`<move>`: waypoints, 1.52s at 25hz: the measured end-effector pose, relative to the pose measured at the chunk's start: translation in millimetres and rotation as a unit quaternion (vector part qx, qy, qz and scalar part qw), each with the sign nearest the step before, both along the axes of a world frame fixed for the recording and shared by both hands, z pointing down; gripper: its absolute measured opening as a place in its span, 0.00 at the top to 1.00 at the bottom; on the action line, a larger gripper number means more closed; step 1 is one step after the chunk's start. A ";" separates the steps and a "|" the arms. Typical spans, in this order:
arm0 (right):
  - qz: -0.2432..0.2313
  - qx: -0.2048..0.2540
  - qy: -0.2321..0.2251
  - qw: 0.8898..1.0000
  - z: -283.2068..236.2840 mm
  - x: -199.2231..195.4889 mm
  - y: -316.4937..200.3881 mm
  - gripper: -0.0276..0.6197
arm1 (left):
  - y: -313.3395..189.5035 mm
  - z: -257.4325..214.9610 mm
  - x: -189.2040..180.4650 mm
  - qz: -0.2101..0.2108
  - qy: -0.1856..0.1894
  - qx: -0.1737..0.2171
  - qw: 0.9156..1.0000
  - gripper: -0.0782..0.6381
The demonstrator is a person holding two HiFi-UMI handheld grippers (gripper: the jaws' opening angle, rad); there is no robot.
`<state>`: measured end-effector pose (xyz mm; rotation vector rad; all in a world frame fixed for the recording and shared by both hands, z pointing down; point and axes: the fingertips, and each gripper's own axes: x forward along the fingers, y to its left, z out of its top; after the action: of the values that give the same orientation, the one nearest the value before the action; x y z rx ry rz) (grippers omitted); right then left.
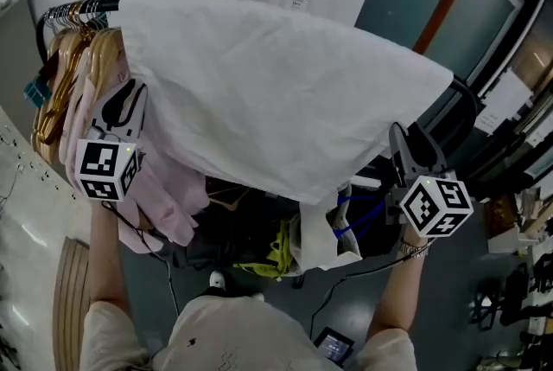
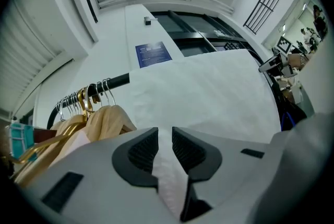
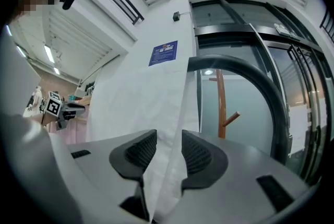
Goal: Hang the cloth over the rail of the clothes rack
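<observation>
I hold the cloth (image 1: 276, 92) with both grippers. My left gripper (image 2: 165, 144) has its jaws almost together, and a thin strip of the white cloth is pinched between the ribbed pads. My right gripper (image 3: 169, 152) has its jaws a little wider, and they press on a thicker fold of the same cloth, which goes down between them.

From the head view, the cloth is spread wide between my two hands, high in front of me. The left gripper (image 1: 130, 97) is at the cloth's left edge and the right gripper (image 1: 413, 149) at its lower right corner. The near edge hangs down between them.

The rail (image 2: 112, 82) comes from the left, carries a row of hangers (image 2: 83, 105), and then goes out of sight under the left side of the cloth. On the right side, the black curved tube (image 3: 250, 82) of the rack comes out from behind the cloth.

A pink garment (image 1: 168, 196) hangs from the hangers, just below my left gripper. A wooden coat stand (image 3: 222, 108) is behind the tube.
</observation>
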<state>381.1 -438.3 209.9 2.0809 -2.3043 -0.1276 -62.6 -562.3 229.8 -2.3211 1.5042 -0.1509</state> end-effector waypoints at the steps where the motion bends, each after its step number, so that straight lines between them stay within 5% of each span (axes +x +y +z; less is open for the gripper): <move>1: -0.001 -0.002 0.002 1.000 -1.7 0.6 -2.5 0.70 | -0.2 -1.0 1.6 0.003 -0.003 -0.001 1.000 0.79; 2: -0.001 -0.004 0.005 1.000 -3.4 1.0 -3.9 0.72 | 0.0 -2.0 4.1 0.006 -0.008 -0.001 1.000 0.79; 4: 0.007 -0.002 0.012 1.000 -7.7 1.1 -3.1 0.92 | 3.0 -4.5 12.3 0.013 -0.025 0.005 1.000 0.79; 9: 0.033 0.020 0.047 0.998 -30.0 -5.6 0.9 0.93 | 24.2 -18.9 38.5 0.042 -0.064 0.045 0.996 0.79; 14: 0.036 0.053 0.028 0.998 -61.6 -1.0 10.4 0.93 | 50.0 -32.7 68.0 0.084 -0.063 0.079 0.991 0.79; 21: 0.047 0.056 0.028 0.997 -79.3 24.7 7.5 0.93 | 44.7 -49.2 73.8 0.051 -0.075 0.090 0.992 0.79; 28: 0.056 0.082 0.049 0.994 -76.7 22.8 12.4 0.92 | 28.9 -58.1 34.4 0.009 0.002 0.079 0.997 0.79; 31: 0.037 0.083 0.039 0.995 -74.7 16.3 7.9 0.92 | 17.4 -58.7 14.5 -0.023 0.003 0.062 0.998 0.79; 38: 0.015 -0.009 0.015 1.000 -12.6 17.8 7.4 0.80 | 0.2 -37.6 1.5 -0.047 0.020 -0.018 0.999 0.78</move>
<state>398.9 -430.9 197.2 2.0885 -2.2488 -0.1358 -61.0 -562.1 192.2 -2.2953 1.6439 -0.1574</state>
